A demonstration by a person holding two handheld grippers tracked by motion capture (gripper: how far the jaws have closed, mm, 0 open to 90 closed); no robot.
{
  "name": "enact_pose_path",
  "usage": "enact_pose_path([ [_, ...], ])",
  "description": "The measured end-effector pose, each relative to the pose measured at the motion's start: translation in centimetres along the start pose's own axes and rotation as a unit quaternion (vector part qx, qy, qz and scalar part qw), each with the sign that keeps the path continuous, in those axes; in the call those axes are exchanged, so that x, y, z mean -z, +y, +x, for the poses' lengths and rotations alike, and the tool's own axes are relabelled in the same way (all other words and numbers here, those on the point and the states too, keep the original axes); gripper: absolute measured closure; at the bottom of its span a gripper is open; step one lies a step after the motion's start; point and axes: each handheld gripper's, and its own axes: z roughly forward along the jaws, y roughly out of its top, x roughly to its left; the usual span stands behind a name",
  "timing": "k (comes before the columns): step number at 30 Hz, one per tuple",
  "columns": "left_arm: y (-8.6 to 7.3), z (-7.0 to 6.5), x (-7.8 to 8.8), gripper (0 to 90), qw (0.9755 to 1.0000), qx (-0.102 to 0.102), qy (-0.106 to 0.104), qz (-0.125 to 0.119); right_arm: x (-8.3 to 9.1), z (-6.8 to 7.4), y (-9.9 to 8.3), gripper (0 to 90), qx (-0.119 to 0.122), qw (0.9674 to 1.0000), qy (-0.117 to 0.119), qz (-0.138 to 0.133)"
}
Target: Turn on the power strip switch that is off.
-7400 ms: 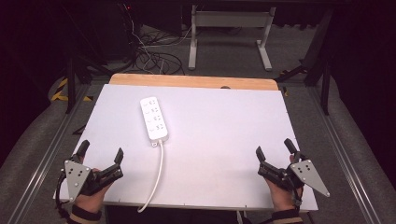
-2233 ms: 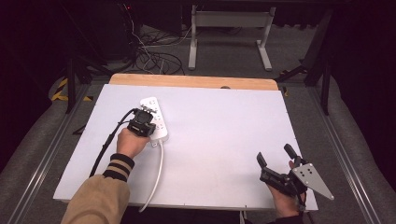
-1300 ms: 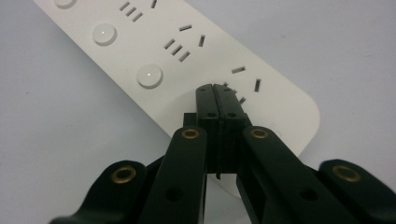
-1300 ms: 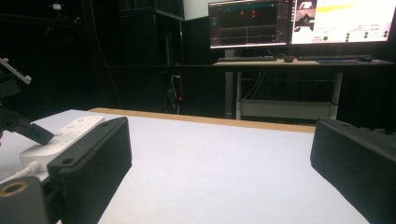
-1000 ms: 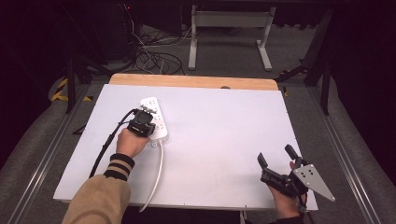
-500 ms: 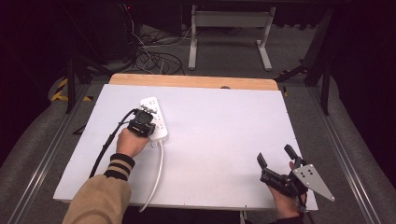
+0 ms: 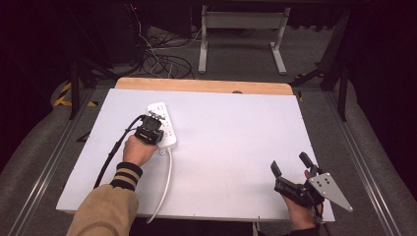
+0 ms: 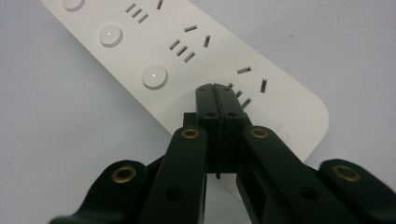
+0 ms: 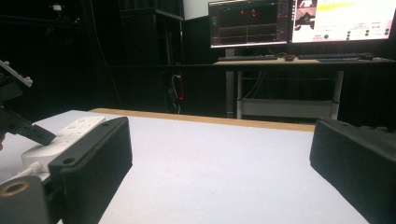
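A white power strip (image 7: 166, 129) with several sockets and round buttons lies on the left half of the white table (image 7: 236, 147), its white cord (image 7: 167, 182) running to the near edge. My left gripper (image 7: 155, 118) is shut, jaws pressed together with nothing between them. In the left gripper view its tips (image 8: 215, 89) rest on the power strip (image 8: 187, 46), in line with the row of buttons; the spot under them is hidden. My right gripper (image 7: 289, 162) stands open at the near right corner, and in its own view the right gripper (image 9: 219, 172) holds nothing.
A wooden strip (image 7: 206, 85) edges the table's far side. Beyond it stand a desk frame (image 7: 241, 34) and floor cables (image 7: 162, 59). Monitors (image 9: 299, 21) glow on a far desk. The power strip (image 9: 70, 130) shows at the left of the right gripper view.
Since the earliest frame my left gripper has moved from the near left corner to the power strip and shut. Over the last second neither hand has visibly moved.
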Motion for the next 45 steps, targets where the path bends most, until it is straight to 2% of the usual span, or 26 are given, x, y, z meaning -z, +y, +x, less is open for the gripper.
enact_pose_path([
  [4, -0.1, 0.0, 0.0, 90.0, 1.0, 0.002, -0.002, -0.005, 0.0, 0.0, 0.0, 6.0, 0.0, 1.0, 0.0, 0.0],
  [7, -0.2, -0.2, 0.0, 90.0, 0.9999, -0.012, 0.003, -0.009, 0.0, -0.1, 0.0, 6.0, -0.001, 1.0, -0.001, 0.0],
  [8, -0.3, -0.3, 0.0, 90.0, 0.9996, -0.022, 0.011, -0.009, 0.0, -0.1, 0.0, 6.0, 0.0, 1.0, -0.001, 0.0],
  [10, -0.3, -0.5, 0.0, 90.0, 0.9995, -0.027, 0.014, -0.012, 0.0, -0.1, 0.0, 6.1, 0.0, 1.0, -0.001, 0.0],
  [15, -0.3, 0.3, 0.2, 90.0, 0.9997, -0.014, -0.017, -0.014, -0.2, -0.1, -0.1, 6.1, 0.001, 1.0, -0.003, 0.001],
  [24, -0.4, 0.3, 0.1, 90.0, 0.9995, -0.012, -0.018, -0.024, -0.2, -0.1, -0.1, 6.1, -0.001, 1.0, -0.001, 0.003],
  [28, -0.8, 0.7, -0.1, 90.0, 0.9983, 0.007, -0.027, -0.051, -0.2, -0.2, -0.1, 6.1, -0.001, 1.0, -0.001, 0.002],
  [31, -1.2, 1.2, 0.3, 90.0, 0.9958, 0.013, -0.036, -0.083, -0.3, -0.2, -0.2, 6.1, -0.002, 1.0, -0.001, 0.004],
  [34, -1.7, 2.0, 1.7, 90.0, 0.9882, 0.033, -0.044, -0.143, -0.3, -0.2, -0.2, 6.1, -0.003, 1.0, -0.001, 0.003],
  [35, -2.0, 2.2, 2.2, 90.0, 0.9847, 0.035, -0.04, -0.166, -0.4, -0.2, -0.2, 6.1, -0.003, 1.0, -0.001, 0.003],
  [37, -2.6, 2.7, 3.4, 90.0, 0.9756, 0.044, -0.033, -0.212, -0.4, -0.2, -0.2, 6.1, -0.003, 1.0, -0.002, 0.005],
  [38, -2.9, 2.9, 4.0, 90.0, 0.9703, 0.045, -0.026, -0.236, -0.4, -0.2, -0.2, 6.1, -0.003, 1.0, -0.001, 0.005],
  [40, -3.9, 3.4, 5.5, 90.0, 0.9585, 0.046, -0.008, -0.281, -0.4, -0.1, -0.2, 6.2, -0.001, 1.0, -0.001, 0.004],
  [41, -4.4, 3.7, 6.3, 90.0, 0.9511, 0.047, 0.002, -0.305, -0.4, -0.1, -0.2, 6.2, 0.0, 1.0, -0.001, 0.004],
  [44, -6.2, 4.3, 8.6, 90.0, 0.9252, 0.057, 0.022, -0.374, -0.6, -0.1, -0.2, 6.2, -0.001, 1.0, 0.0, 0.005],
  [45, -6.9, 4.3, 9.4, 90.0, 0.9156, 0.063, 0.027, -0.396, -0.6, 0.0, -0.2, 6.2, -0.001, 1.0, 0.0, 0.006],
])
